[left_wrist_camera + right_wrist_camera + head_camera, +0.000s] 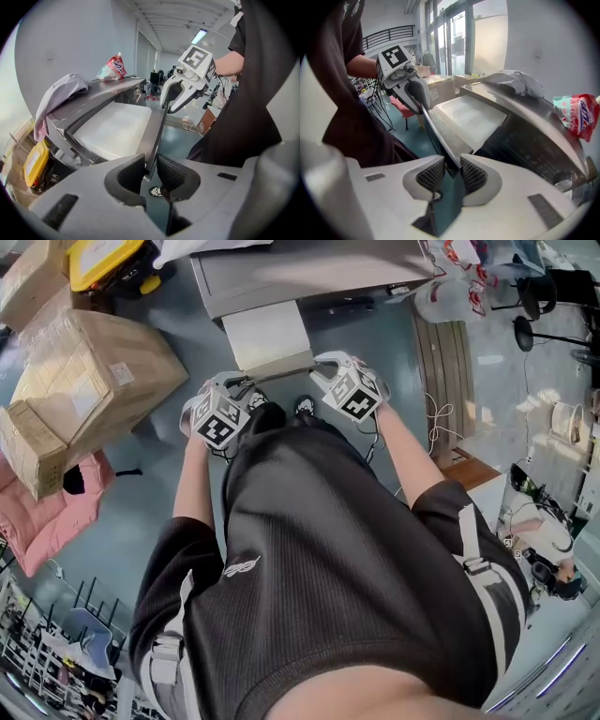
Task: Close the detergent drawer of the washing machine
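No words can be read. The blue lettering on the red-and-white plastic pouch [575, 117] is too blurred, and the black ribbed shorts [356, 549] carry only a small white logo [241, 566].

Cluttered test lab; cardboard boxes [89, 381]; black stands [523, 334].

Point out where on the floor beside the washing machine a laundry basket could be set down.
Bare teal floor lies between the big cardboard box and the open detergent drawer, and again between that drawer and the wooden slats. The left side is crowded with more boxes and a pink cushion.
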`<state>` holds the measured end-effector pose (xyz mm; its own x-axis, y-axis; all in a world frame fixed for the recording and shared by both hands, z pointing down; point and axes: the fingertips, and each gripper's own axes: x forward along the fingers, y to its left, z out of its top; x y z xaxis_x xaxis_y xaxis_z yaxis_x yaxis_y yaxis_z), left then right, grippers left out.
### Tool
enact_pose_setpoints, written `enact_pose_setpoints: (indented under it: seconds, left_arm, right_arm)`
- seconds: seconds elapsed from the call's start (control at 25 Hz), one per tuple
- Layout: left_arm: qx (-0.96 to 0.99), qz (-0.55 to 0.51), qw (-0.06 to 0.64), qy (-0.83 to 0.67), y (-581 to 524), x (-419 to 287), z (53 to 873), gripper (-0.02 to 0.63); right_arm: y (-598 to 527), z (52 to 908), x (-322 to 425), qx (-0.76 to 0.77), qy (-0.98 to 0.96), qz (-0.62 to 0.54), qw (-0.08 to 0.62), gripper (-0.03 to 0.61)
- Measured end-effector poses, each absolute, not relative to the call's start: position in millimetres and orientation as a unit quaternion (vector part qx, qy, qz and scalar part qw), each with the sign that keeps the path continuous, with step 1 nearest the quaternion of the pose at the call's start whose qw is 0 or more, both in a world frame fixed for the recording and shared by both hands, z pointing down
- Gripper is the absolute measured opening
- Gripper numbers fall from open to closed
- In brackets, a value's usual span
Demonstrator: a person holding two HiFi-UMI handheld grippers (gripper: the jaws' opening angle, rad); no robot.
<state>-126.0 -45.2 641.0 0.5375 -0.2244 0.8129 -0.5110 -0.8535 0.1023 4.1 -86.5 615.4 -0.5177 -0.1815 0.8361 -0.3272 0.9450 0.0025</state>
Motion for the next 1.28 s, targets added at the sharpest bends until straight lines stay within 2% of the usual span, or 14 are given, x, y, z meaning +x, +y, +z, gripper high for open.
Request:
enact_pose_setpoints:
  seconds: [1.28]
  left_arm:
    - [0.866, 0.418, 0.160, -0.223, -64, -133, 637, 0.091]
  right_arm:
    - [-104, 610, -3, 0.172, -0.861, 0.067, 0.474, 0.110]
